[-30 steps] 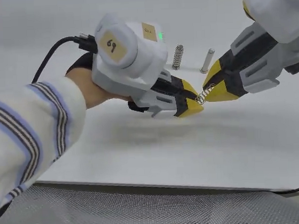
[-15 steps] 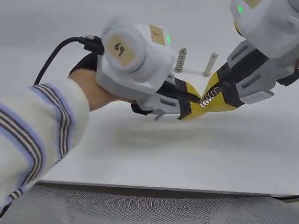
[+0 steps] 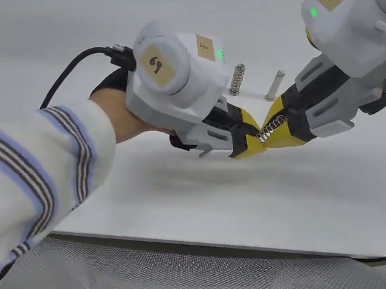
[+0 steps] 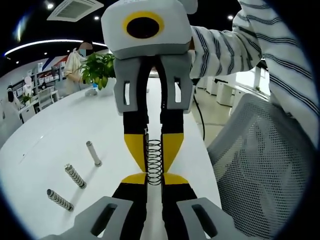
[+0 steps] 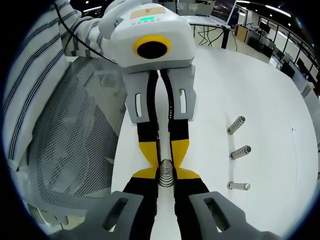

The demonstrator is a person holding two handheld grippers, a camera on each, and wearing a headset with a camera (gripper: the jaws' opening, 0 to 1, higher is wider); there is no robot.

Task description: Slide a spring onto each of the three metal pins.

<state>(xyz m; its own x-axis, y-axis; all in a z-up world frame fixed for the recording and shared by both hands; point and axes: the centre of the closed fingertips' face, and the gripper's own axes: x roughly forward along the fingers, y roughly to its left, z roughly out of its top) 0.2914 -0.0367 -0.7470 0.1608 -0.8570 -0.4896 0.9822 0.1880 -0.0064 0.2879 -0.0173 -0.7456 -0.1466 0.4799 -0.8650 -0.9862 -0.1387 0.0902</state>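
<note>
White bench [image 3: 183, 202]. Left gripper [image 3: 254, 142] and right gripper [image 3: 267, 132] meet tip to tip at mid-bench, each clamped on one end of the spring [image 3: 275, 125]. Farther back a bare pin [image 3: 275, 86] stands right of a sprung pin [image 3: 237, 80].

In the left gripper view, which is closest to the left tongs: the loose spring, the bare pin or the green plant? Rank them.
1. The loose spring, gripped in the left tongs.
2. The bare pin, standing on the table to the left.
3. The green plant, far down the table.
</note>
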